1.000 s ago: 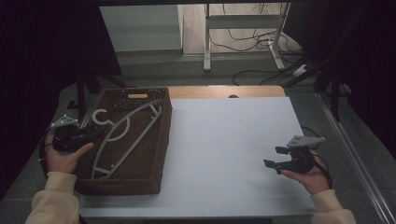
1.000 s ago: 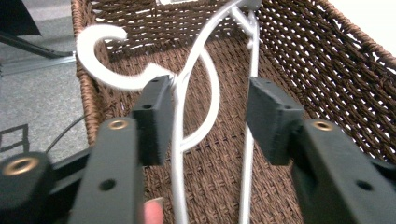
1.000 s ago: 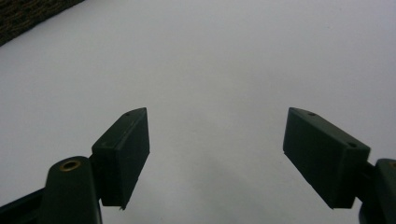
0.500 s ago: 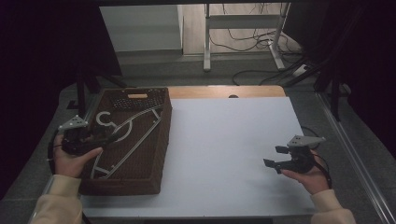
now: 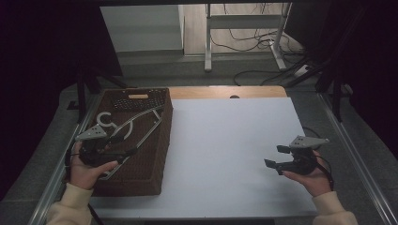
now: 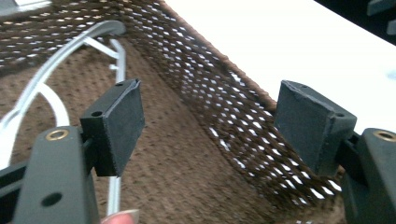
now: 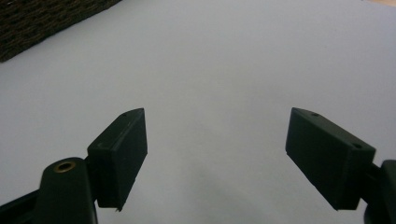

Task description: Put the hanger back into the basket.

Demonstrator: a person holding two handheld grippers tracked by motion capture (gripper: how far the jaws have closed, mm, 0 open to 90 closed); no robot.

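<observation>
A brown woven basket [image 5: 157, 154] stands at the left of the white table top [image 5: 234, 140]. A pale grey clothes hanger [image 5: 141, 117] lies inside it, hook toward the far end. My left gripper [image 5: 125, 153] hovers over the basket's near half, above the hanger's lower bar. Its jaws have just been opening and nothing is between them. In the left gripper view the left gripper [image 6: 210, 100] faces the basket wall [image 6: 233, 140], with the hanger [image 6: 70, 51] to its left. My right gripper [image 5: 276, 156] hangs open over bare table at the right; the right gripper [image 7: 217, 116] is empty.
A wooden strip [image 5: 225, 91] runs along the table's far edge. Metal rails [image 5: 356, 159] border the table on both sides. Desk legs and cables [image 5: 253, 42] lie on the floor beyond. A corner of the basket [image 7: 37, 23] shows in the right gripper view.
My left gripper has moved right, from the basket's left rim to over its inside, and its jaws stand wider. The right gripper has stayed put.
</observation>
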